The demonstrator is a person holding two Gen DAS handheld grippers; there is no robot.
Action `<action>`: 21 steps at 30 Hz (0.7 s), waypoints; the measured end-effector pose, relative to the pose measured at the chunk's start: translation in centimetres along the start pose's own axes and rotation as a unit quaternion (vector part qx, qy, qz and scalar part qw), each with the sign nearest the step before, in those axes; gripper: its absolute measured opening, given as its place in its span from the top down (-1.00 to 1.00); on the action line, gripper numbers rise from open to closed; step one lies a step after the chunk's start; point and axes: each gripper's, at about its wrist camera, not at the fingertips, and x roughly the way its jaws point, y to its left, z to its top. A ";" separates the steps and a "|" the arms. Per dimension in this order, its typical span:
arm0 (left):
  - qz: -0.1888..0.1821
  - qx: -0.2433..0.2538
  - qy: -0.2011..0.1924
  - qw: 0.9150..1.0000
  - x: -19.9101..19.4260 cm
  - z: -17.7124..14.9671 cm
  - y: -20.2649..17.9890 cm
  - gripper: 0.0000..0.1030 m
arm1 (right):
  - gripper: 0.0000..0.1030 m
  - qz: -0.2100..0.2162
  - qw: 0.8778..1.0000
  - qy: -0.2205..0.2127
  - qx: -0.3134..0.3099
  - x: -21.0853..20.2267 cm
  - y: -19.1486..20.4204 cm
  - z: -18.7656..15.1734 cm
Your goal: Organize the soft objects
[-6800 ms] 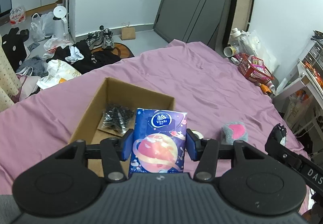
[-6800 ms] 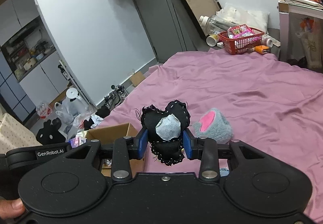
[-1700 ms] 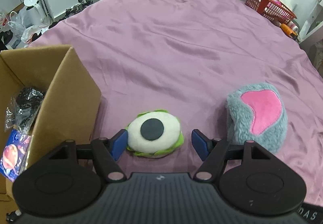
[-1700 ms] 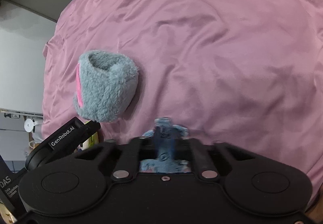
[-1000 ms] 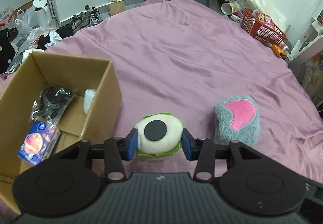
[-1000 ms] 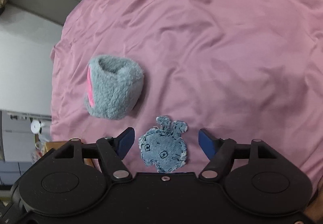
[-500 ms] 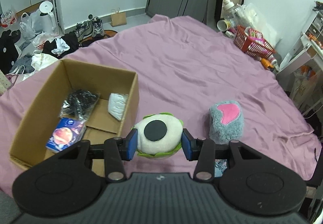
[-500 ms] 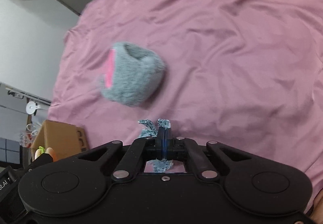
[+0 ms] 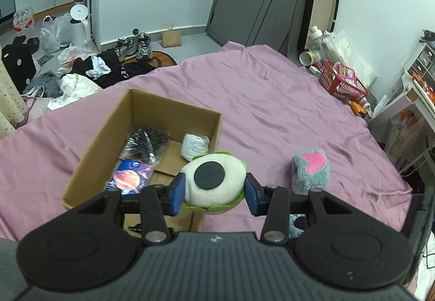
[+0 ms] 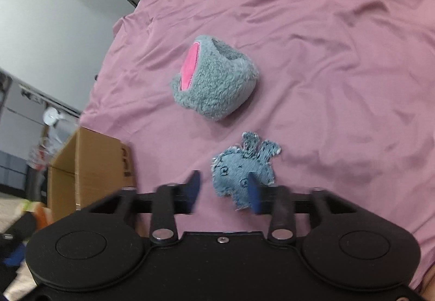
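My left gripper is shut on a round white plush eye with a black pupil and green rim, held in the air above the near right corner of an open cardboard box. Inside the box lie a blue tissue pack, a black bagged item and a white pouch. My right gripper stands open just above the purple sheet, and a small blue denim toy lies flat, partly behind its right finger. A grey plush with a pink patch rests beyond it.
The purple bed sheet spreads to the far and right edges. A red basket with bottles stands beyond the bed's far right corner. Clothes, bags and shoes litter the floor at the left. The box's outer wall shows left of my right gripper.
My left gripper has risen and drifted toward the box with the eye plush. The right gripper was shut at the denim toy; its fingers now stand apart and the toy lies on the sheet.
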 end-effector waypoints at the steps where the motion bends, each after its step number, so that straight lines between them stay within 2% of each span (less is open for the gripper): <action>1: 0.000 -0.003 -0.002 1.000 -0.2 0.1 0.3 0.14 | 0.15 -0.006 1.000 0.001 -0.008 0.2 0.3 -0.1; 3: 0.003 -0.011 -0.003 1.000 -0.3 0.3 1.3 0.14 | 0.06 -0.014 1.000 0.009 -0.015 0.9 0.5 -0.2; 8: 0.008 -0.020 -0.003 1.000 -0.4 0.8 3.3 0.14 | 0.03 -0.050 0.998 -0.003 -0.047 2.1 1.6 -0.6; 10: 0.010 -0.023 -0.001 1.000 -0.3 1.0 4.2 0.14 | 0.33 -0.063 0.996 -0.007 -0.057 2.5 1.8 -0.9; 11: 0.010 -0.025 0.001 1.000 -0.3 1.1 4.5 0.14 | 0.61 -0.077 0.995 -0.008 -0.064 2.7 2.0 -1.0; 16: 0.013 -0.033 0.007 0.999 -0.2 1.3 6.5 0.13 | 0.91 -0.076 0.994 -0.021 -0.077 2.0 1.9 -1.1; 21: 0.013 -0.038 0.015 0.999 0.1 1.4 8.2 0.12 | 0.95 -0.054 0.994 -0.031 -0.089 0.7 3.1 -1.5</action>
